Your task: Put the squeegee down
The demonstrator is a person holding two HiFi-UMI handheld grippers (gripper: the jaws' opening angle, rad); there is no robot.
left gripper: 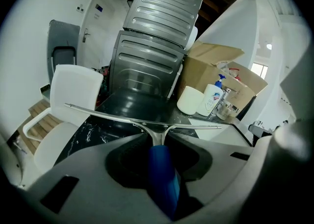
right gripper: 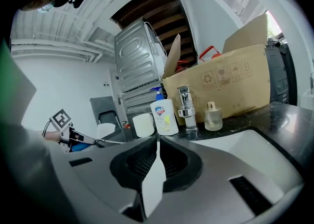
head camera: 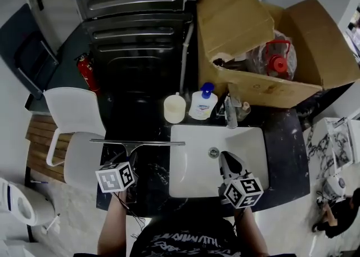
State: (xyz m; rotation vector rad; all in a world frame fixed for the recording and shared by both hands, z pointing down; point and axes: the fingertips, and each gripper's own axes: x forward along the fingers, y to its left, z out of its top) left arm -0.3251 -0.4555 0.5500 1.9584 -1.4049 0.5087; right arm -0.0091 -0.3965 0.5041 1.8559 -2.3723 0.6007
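Note:
The squeegee (head camera: 138,143) has a long metal blade and a blue handle (left gripper: 164,179). My left gripper (head camera: 130,163) is shut on that handle and holds the blade crosswise over the dark counter (head camera: 121,121), left of the white sink (head camera: 247,138). The blade's right end reaches over the sink's left rim. Whether the blade touches the counter I cannot tell. In the left gripper view the blade (left gripper: 147,124) spans ahead of the left gripper (left gripper: 158,144). My right gripper (head camera: 229,166) hangs over the sink basin, jaws together and holding nothing; in its own view the right gripper (right gripper: 157,142) points at the soap bottle.
A white cup (head camera: 174,108), a soap pump bottle (head camera: 203,104), the tap (head camera: 231,112) and a small glass bottle (right gripper: 213,116) line the sink's far edge. An open cardboard box (head camera: 264,48) stands behind. A white chair (head camera: 76,132) and a red extinguisher (head camera: 87,73) are at the left.

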